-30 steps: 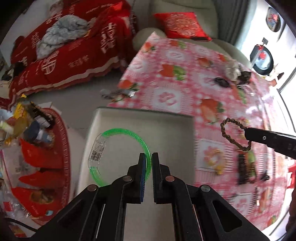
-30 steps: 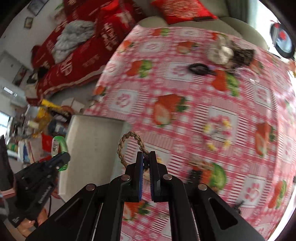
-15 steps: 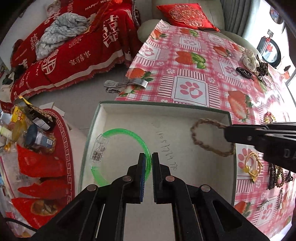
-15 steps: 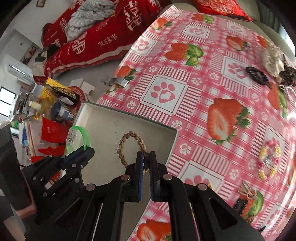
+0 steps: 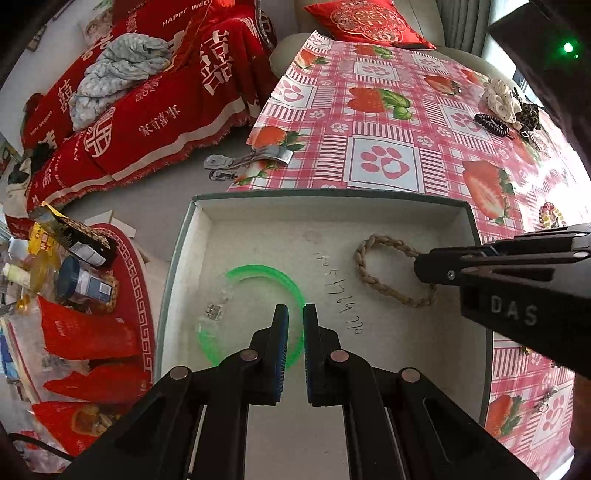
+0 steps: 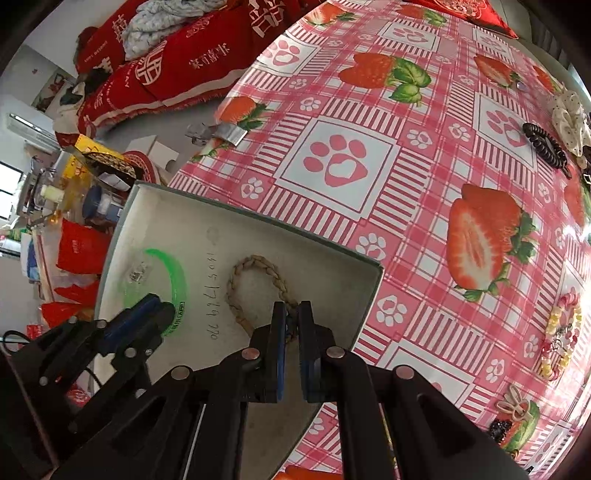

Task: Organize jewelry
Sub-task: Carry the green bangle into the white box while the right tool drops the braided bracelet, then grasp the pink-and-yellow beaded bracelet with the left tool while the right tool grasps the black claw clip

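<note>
On the strawberry-print bench, inside the shallow box (image 5: 199, 236), the left gripper (image 5: 293, 328) pinches a stiff, light green bangle (image 5: 284, 277), while beside it the right gripper (image 6: 291, 328) pinches a limp braided cord bracelet (image 6: 255, 264) by its strand.

At the upper left of your left wrist view lies a red cover with white characters (image 5: 155, 110), a crumpled grey cloth (image 5: 118, 70) on top of it. A red embroidered cushion (image 5: 365, 22) sits at the top centre. At the far left you see bottles (image 5: 81, 284) and red packets (image 5: 85, 332) crowded together. A metal clip (image 5: 247, 162) grips the strawberry tablecloth (image 5: 384, 129) at its edge.
</note>
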